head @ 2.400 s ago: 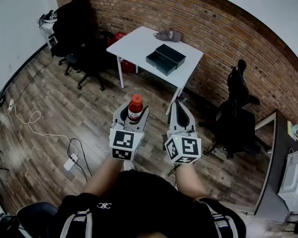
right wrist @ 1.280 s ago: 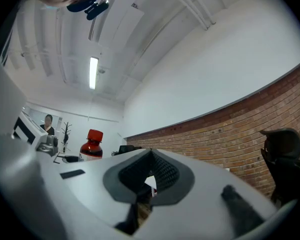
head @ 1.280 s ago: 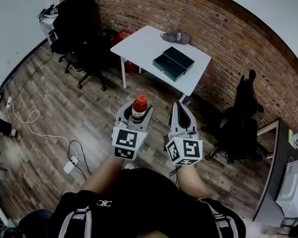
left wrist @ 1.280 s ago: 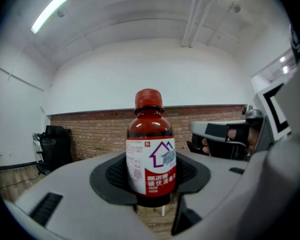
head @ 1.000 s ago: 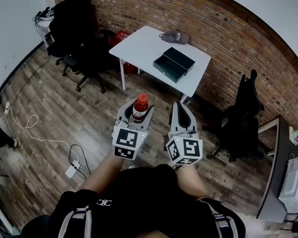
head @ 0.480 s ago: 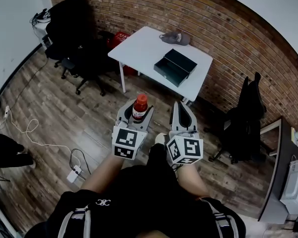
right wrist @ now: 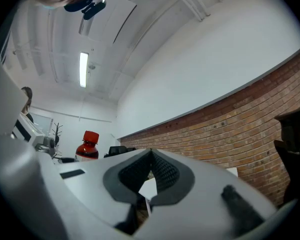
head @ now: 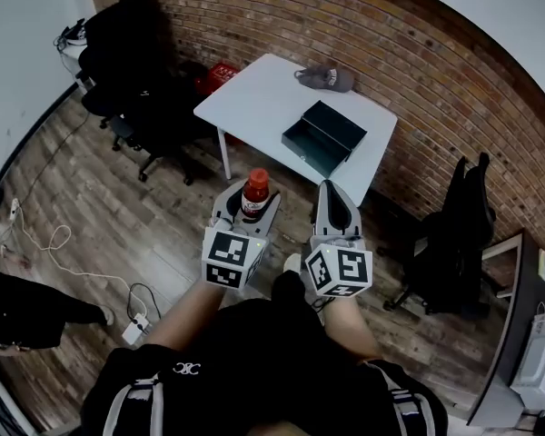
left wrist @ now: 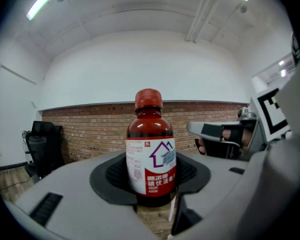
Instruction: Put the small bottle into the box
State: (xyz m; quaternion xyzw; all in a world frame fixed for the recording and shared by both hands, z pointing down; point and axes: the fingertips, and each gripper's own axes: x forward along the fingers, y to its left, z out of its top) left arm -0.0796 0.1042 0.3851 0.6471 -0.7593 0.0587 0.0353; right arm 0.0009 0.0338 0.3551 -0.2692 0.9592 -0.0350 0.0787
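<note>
Left gripper clamped on small bottle at label height, upright, well short of box on desk | right gripper jaws together, empty, beside | likely rigid, smooth, light: grip body below neck, keep level

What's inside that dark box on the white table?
The box on the white table stands open, and nothing shows in its dark interior. Its shadowed corners are too small and dark to check.
</note>
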